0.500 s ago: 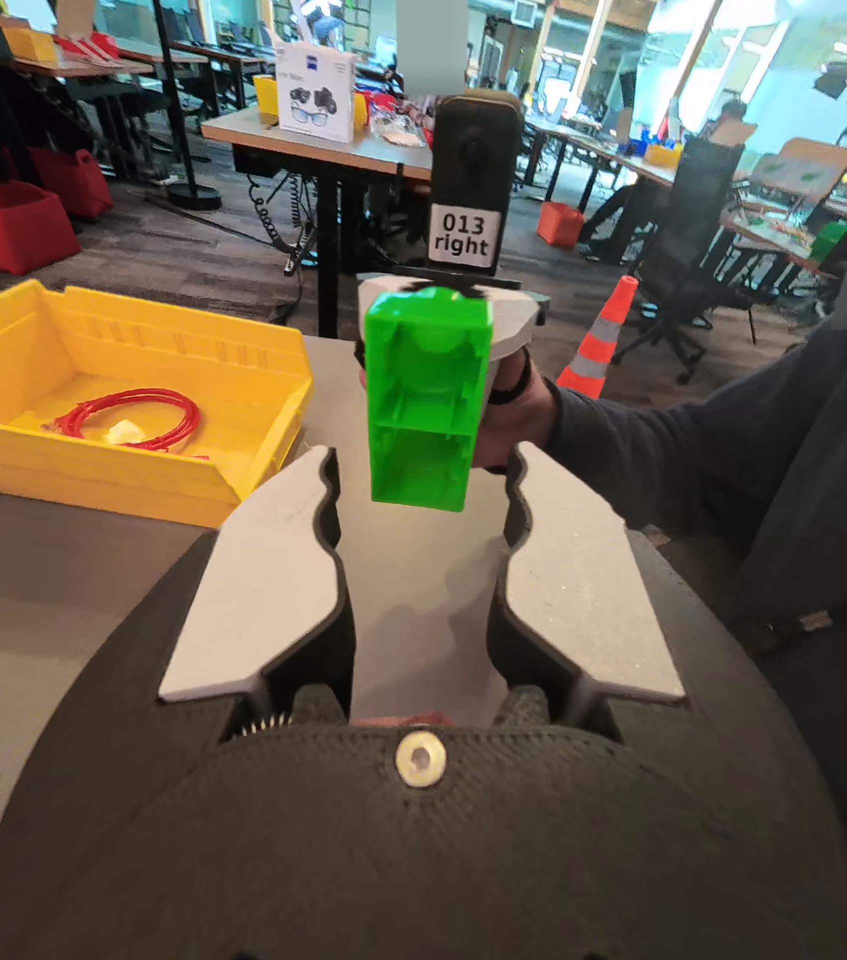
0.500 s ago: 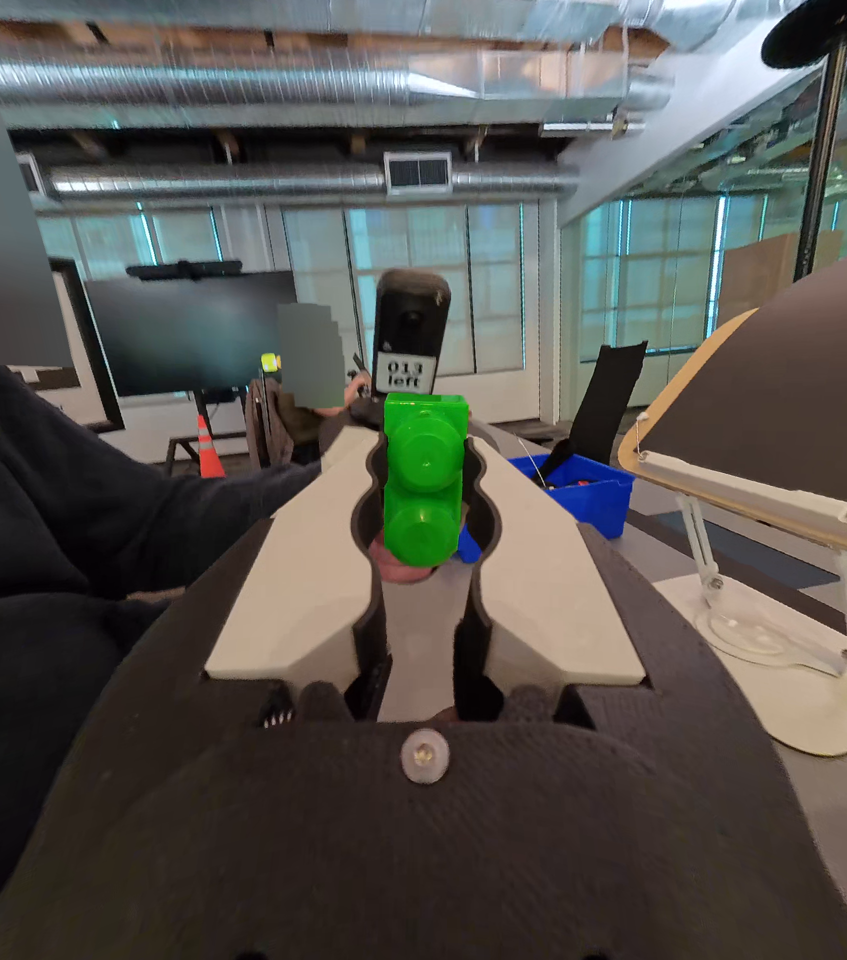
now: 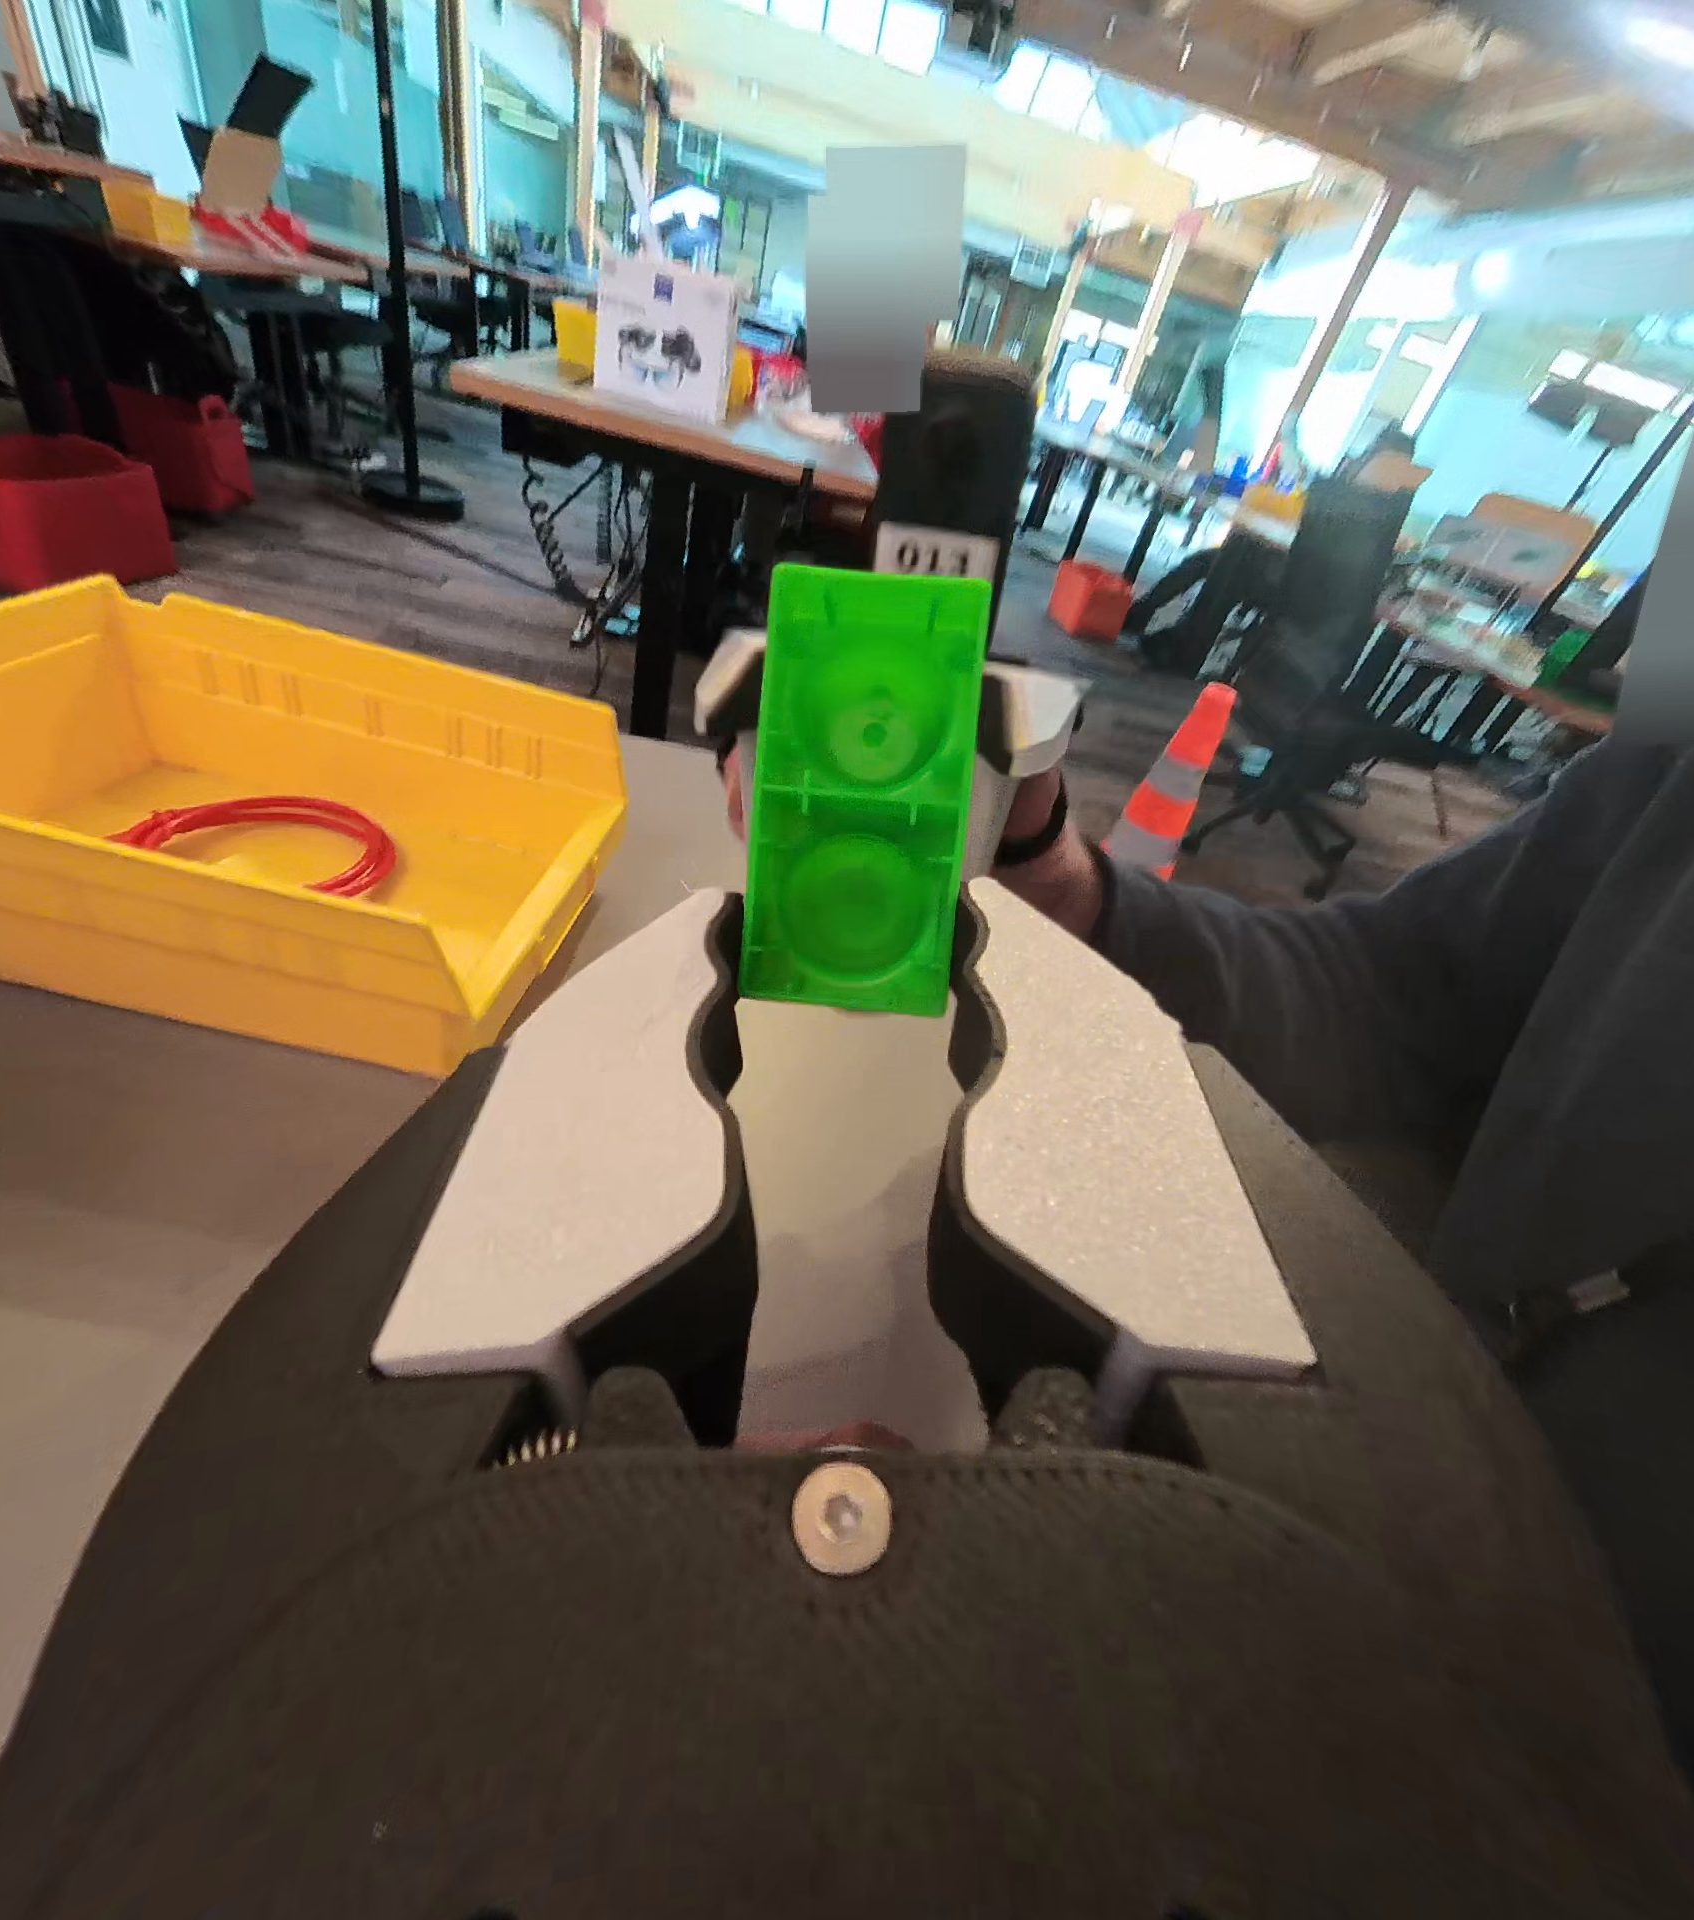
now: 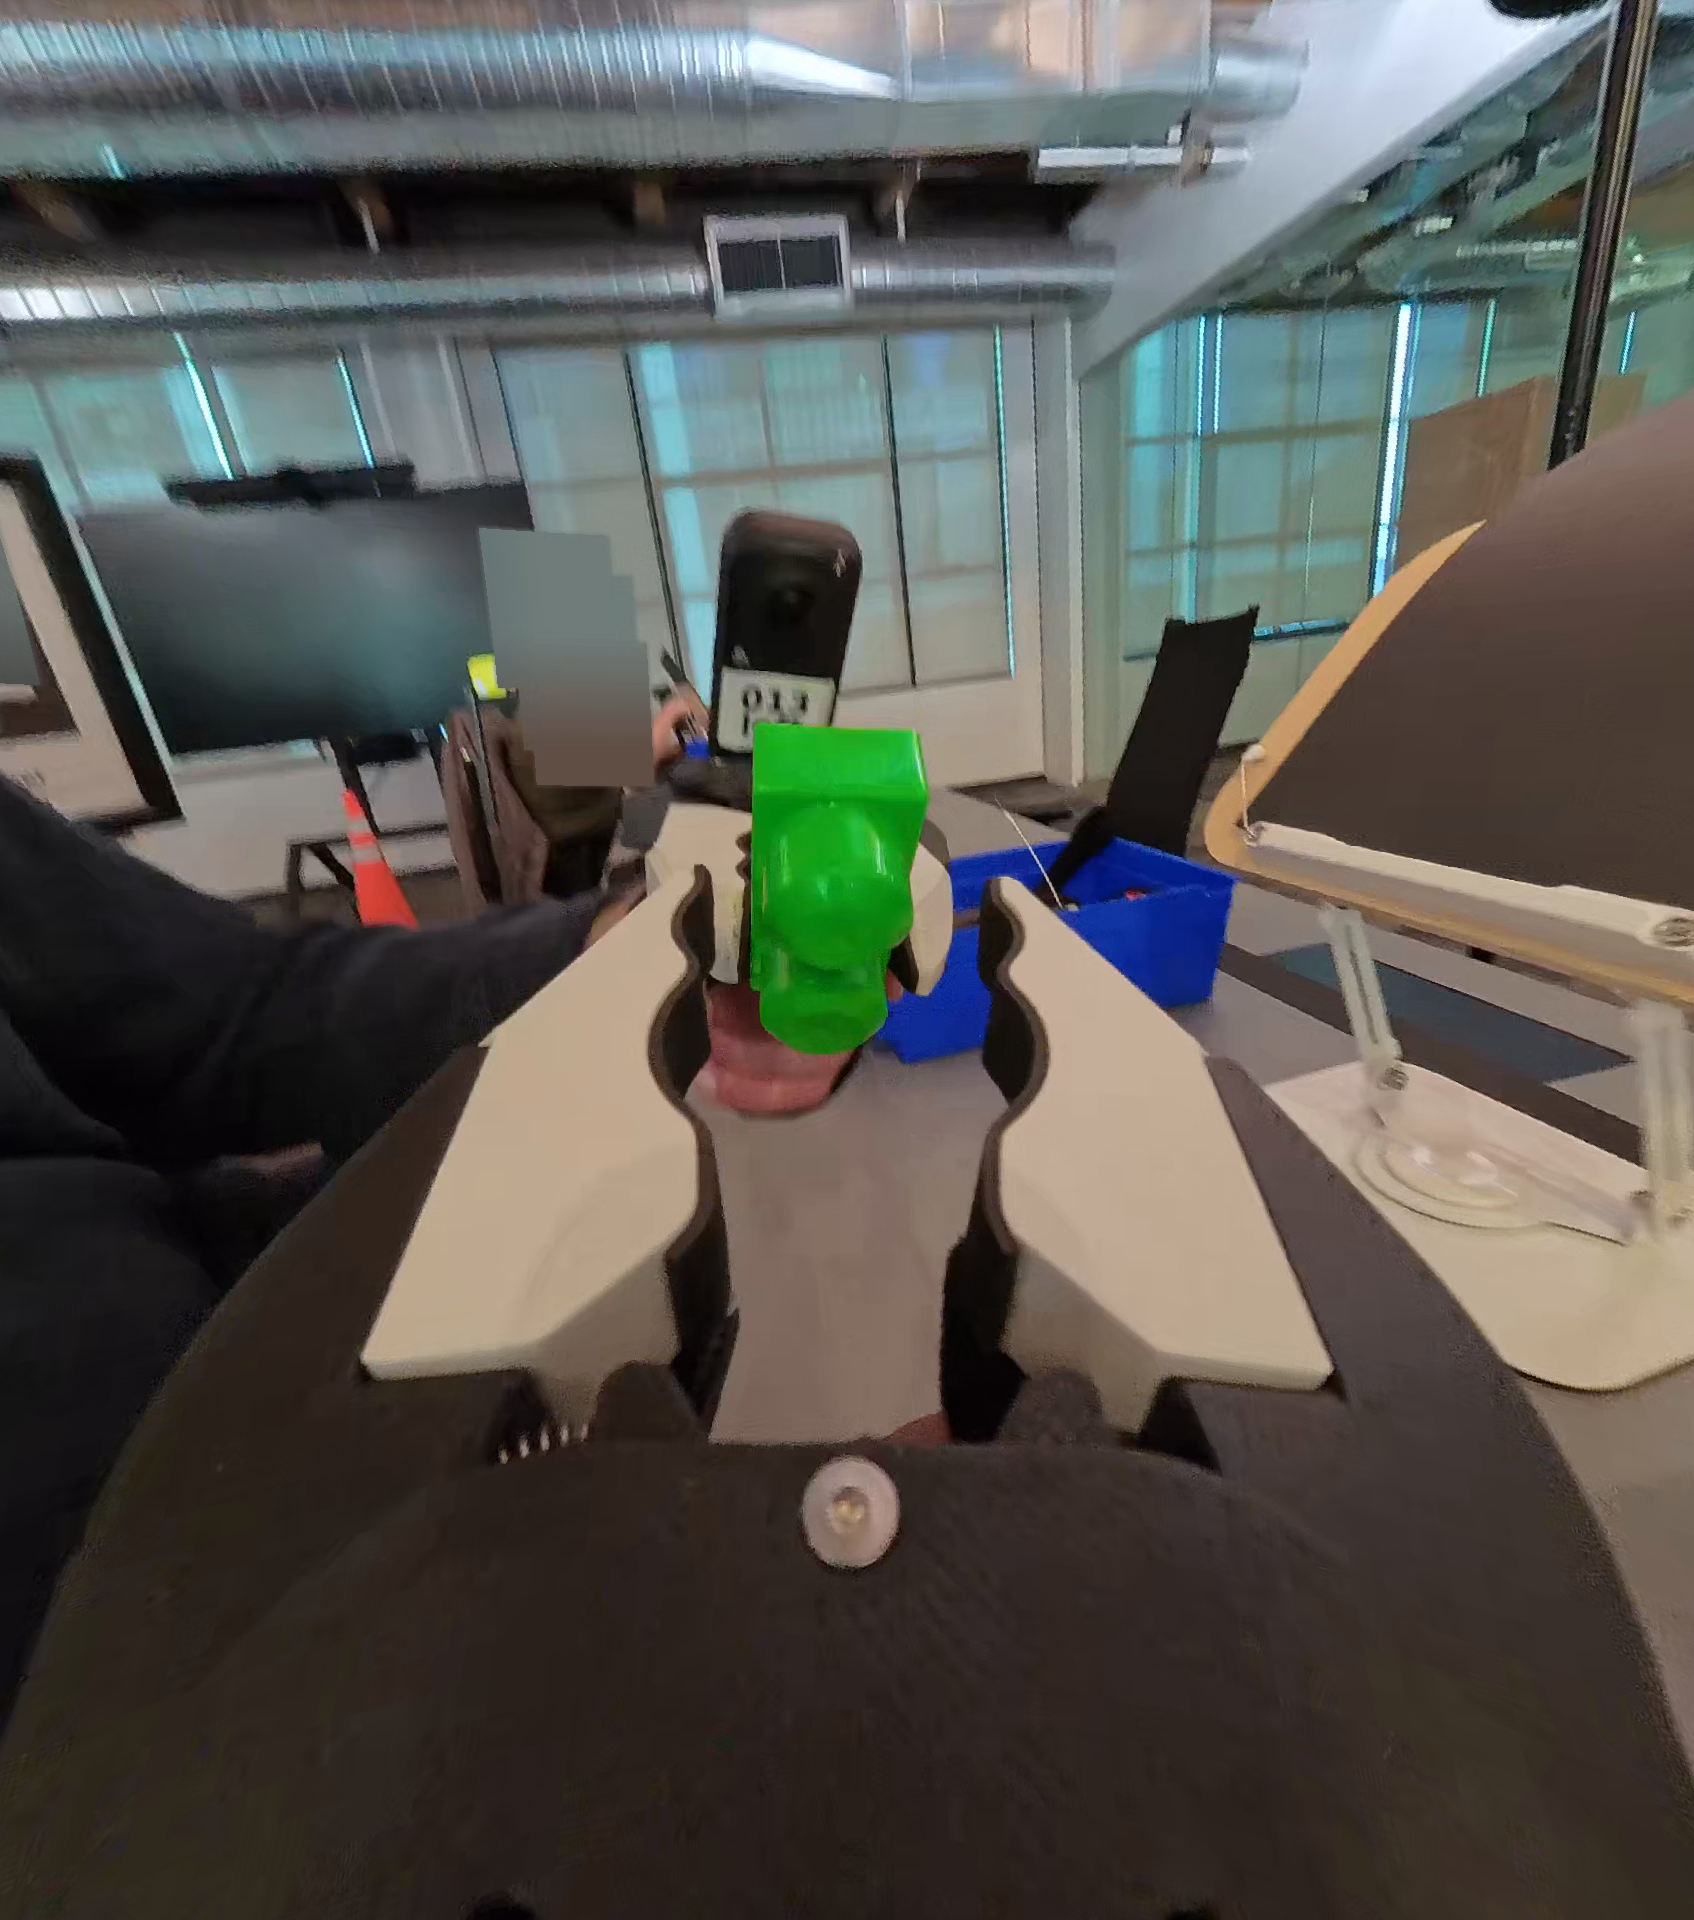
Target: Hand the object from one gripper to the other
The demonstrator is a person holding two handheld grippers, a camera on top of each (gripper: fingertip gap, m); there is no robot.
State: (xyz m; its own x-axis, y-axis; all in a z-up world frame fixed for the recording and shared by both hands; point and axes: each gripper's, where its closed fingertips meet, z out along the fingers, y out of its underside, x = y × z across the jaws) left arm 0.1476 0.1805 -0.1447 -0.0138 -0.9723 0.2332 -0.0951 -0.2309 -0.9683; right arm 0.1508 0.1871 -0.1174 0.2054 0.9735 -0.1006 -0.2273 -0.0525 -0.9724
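**A:** Since half a second ago the grip has changed sides. The left gripper (image 3: 843, 912) has closed its fingers on the lower end of the green block (image 3: 858, 790), and the right gripper (image 4: 848, 888) has let go. Its fingers are now spread wide, clear of the block on both sides.

**B:** Confirmed from the right wrist view. The block is up in the air, well above the table (image 3: 147, 1195), pinched upright between the far white fingers. Studs face the right camera, the hollow underside faces the left.

**A:** Judgement: the grip is low on the block because the right fingers had the upper part. That left the bottom end free to take.

**B:** The transfer looks done. What remains is for the right gripper to back straight out without clipping the block.

**A:** Surroundings: a yellow bin (image 3: 199, 935) on the table to the left, holding a red cable coil (image 3: 381, 852). Across the table there is a blue bin (image 4: 1165, 935) and a white stand (image 4: 1549, 1299).

**B:** None of them touches the grippers. An orange cone (image 3: 1175, 790) stands on the floor well behind. The path between the grippers is clear.
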